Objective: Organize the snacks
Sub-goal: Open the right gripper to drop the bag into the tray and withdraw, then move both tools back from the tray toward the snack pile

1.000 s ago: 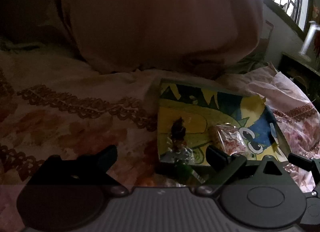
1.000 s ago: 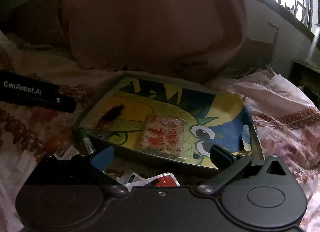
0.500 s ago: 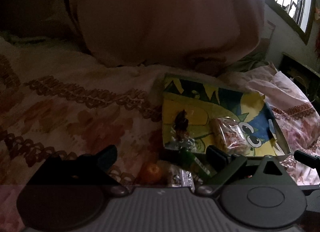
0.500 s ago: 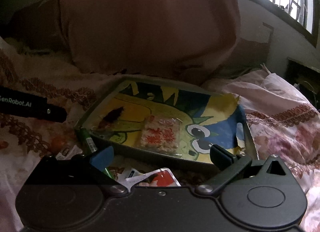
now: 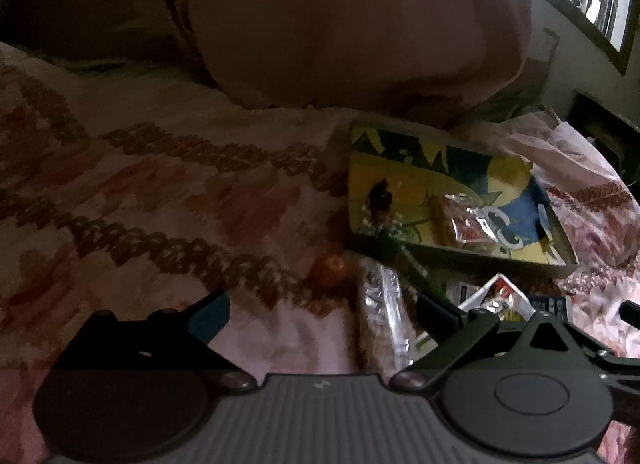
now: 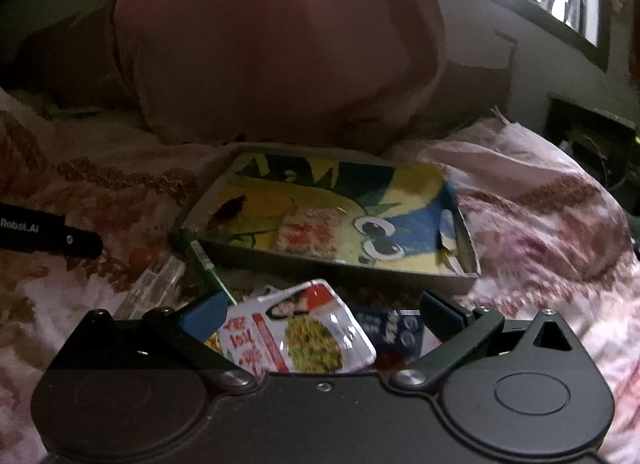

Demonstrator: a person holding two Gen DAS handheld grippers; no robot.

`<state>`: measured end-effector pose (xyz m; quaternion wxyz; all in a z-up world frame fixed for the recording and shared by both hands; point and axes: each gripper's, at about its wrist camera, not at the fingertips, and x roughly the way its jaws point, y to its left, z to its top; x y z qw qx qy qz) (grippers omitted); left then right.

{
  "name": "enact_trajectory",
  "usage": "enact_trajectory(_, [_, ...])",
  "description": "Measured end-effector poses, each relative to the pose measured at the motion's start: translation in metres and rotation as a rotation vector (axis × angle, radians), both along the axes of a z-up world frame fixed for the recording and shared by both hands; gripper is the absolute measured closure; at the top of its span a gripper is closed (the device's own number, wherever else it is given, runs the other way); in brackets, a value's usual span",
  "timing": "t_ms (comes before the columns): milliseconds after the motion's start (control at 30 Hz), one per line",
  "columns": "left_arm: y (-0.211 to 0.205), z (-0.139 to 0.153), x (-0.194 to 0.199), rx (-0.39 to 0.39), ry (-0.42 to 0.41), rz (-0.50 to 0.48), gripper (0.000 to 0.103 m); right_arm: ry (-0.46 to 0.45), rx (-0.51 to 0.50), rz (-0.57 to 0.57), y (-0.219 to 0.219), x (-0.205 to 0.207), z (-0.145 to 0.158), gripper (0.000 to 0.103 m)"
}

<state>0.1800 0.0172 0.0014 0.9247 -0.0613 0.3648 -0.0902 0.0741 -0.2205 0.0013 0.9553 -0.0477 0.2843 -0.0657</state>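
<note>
Because the snacks still lie loose on the bedspread (image 5: 168, 200) in front of the tray (image 6: 320, 264), we judge the next pick to be the white and red pouch (image 6: 296, 328) nearest us. It lies flat between the spread fingers of the right gripper (image 6: 320, 312), which holds nothing. It looks light, soft and glossy, so we expect it to slide and crumple; we would pinch a sealed edge, not the puffed middle. Left of it are a silvery packet (image 6: 156, 288) and a green stick (image 6: 206, 264) leaning on the tray's near rim, with a dark blue packet (image 6: 394, 328) on the right. The left gripper (image 5: 320, 312) also stands open and empty above the bedspread, near a small orange sweet (image 5: 330, 268). In the tray already rests a clear packet (image 6: 308, 232).
</note>
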Motion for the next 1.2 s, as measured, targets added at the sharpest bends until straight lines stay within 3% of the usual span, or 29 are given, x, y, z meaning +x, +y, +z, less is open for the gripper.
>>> enact_trajectory(567, [-0.004,0.003,-0.074,0.116,0.031,-0.044,0.001,0.072,0.05,-0.045,0.01,-0.075,0.004,0.001])
enact_trajectory(1200, [-0.009,0.001,-0.099,0.191,0.073,-0.036,0.001,0.192,0.113,-0.078,0.013,-0.096,-0.004,0.001])
